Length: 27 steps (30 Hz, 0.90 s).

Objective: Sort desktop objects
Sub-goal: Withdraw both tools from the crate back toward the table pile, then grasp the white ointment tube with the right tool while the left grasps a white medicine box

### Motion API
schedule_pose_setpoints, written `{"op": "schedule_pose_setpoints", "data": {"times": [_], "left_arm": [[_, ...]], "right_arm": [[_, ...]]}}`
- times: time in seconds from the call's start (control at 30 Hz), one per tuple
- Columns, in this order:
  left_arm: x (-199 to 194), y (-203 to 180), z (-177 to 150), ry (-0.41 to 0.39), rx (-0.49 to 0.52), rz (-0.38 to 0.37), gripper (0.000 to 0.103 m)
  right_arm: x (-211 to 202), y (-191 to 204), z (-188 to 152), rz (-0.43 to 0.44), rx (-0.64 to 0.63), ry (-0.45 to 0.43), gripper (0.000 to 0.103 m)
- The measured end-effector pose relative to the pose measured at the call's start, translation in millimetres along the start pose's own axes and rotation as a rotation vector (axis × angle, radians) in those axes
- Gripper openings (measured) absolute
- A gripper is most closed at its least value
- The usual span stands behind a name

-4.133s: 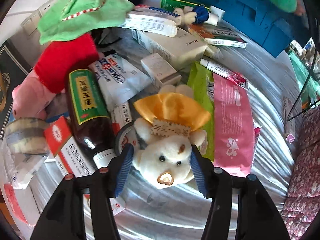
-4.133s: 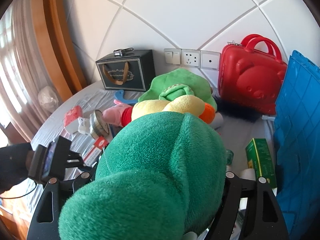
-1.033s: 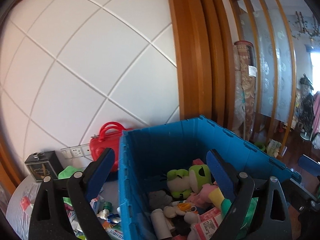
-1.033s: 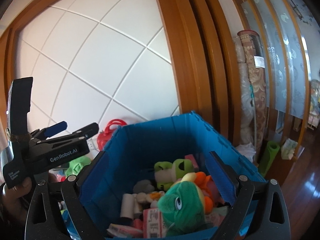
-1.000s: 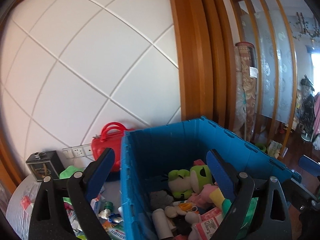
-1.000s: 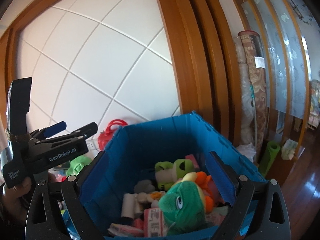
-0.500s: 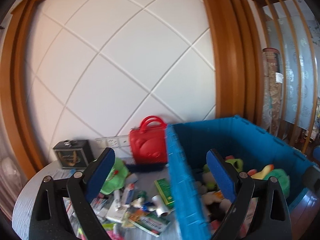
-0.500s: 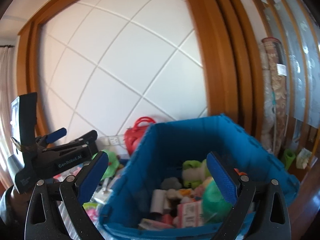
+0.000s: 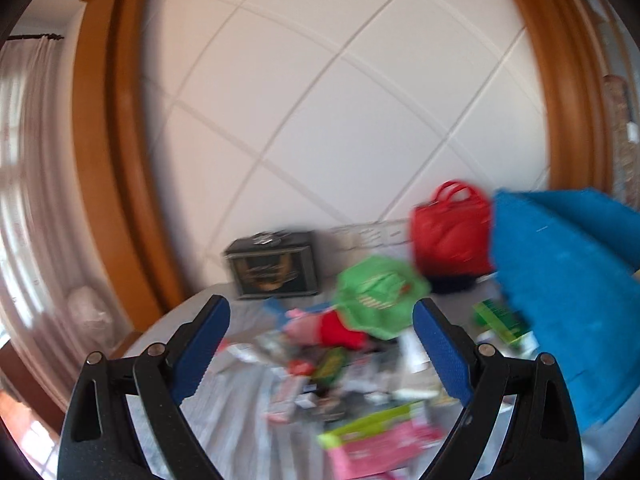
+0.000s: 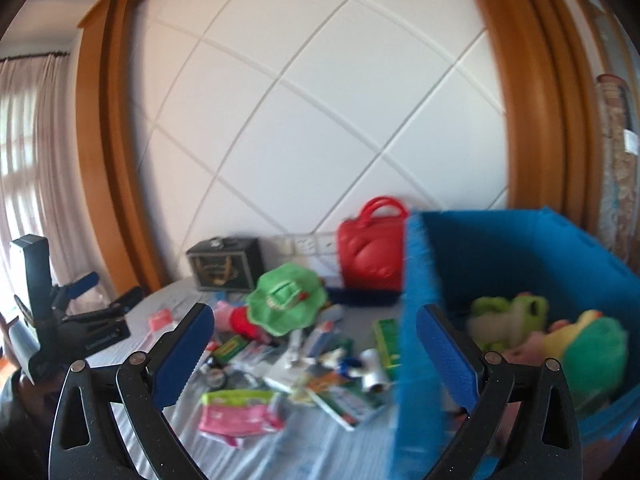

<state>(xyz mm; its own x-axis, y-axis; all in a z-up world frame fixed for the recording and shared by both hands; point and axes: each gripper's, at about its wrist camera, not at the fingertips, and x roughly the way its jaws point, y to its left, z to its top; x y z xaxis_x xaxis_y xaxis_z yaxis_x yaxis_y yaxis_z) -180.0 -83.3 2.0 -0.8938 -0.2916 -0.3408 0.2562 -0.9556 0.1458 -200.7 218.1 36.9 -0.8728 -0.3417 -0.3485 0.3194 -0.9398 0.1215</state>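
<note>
Both views are blurred by motion. My left gripper (image 9: pixel 320 344) is open and empty, high above the cluttered table. My right gripper (image 10: pixel 314 350) is open and empty too, held over the blue crate's left wall. The blue crate (image 10: pixel 420 280) (image 9: pixel 560 280) stands at the right and holds a green frog plush (image 10: pixel 508 316) and a green and yellow plush (image 10: pixel 592 344). On the table lie a green floppy hat (image 9: pixel 378 294) (image 10: pixel 286 296) on a pink and red plush (image 9: pixel 332 326), a pink packet (image 10: pixel 240 412) (image 9: pixel 380 444) and several boxes and tubes.
A red bear-shaped case (image 10: pixel 370 252) (image 9: pixel 450 232) and a black gift box (image 10: pixel 224 264) (image 9: pixel 274 264) stand against the white panelled wall. The left gripper's body (image 10: pixel 60 328) shows at the left of the right wrist view. A green box (image 10: pixel 386 344) lies beside the crate.
Both grippers have swung left, away from the crate's inside toward the table. The crate has slid to the right of both views and the table clutter has come into the middle.
</note>
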Motion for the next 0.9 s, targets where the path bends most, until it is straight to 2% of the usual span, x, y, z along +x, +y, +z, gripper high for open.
{"op": "schedule_pose_setpoints", "data": {"times": [0.13,0.3,0.47,0.57,0.63,0.8,0.9], "left_arm": [[29.1,46.4,-22.8,0.053,0.016,-0.016,0.094],[67.5,66.8,-52.5,0.118,0.029,-0.063,0.094],[103.8,64.1,-78.6,0.181,0.016,-0.124,0.094],[123.9,55.4,-90.8,0.225,0.032,-0.113,0.094],[133.3,48.3,-95.9,0.253,0.032,-0.14,0.094],[148.2,39.1,-107.6,0.284,0.046,-0.138,0.094],[155.0,41.7,-116.4,0.32,0.038,-0.128,0.094]], "right_arm": [[39.4,35.4,-15.1,0.027,0.013,0.046,0.102],[87.4,59.4,-49.6,-0.001,-0.005,0.141,0.102],[136.4,55.3,-100.7,-0.004,-0.058,0.321,0.102],[161.6,43.9,-126.4,0.012,-0.067,0.401,0.102],[180.1,38.8,-141.0,0.042,-0.06,0.45,0.102],[227.1,44.5,-177.1,0.137,-0.047,0.576,0.101],[262.8,57.8,-200.5,0.182,-0.076,0.619,0.097]]}}
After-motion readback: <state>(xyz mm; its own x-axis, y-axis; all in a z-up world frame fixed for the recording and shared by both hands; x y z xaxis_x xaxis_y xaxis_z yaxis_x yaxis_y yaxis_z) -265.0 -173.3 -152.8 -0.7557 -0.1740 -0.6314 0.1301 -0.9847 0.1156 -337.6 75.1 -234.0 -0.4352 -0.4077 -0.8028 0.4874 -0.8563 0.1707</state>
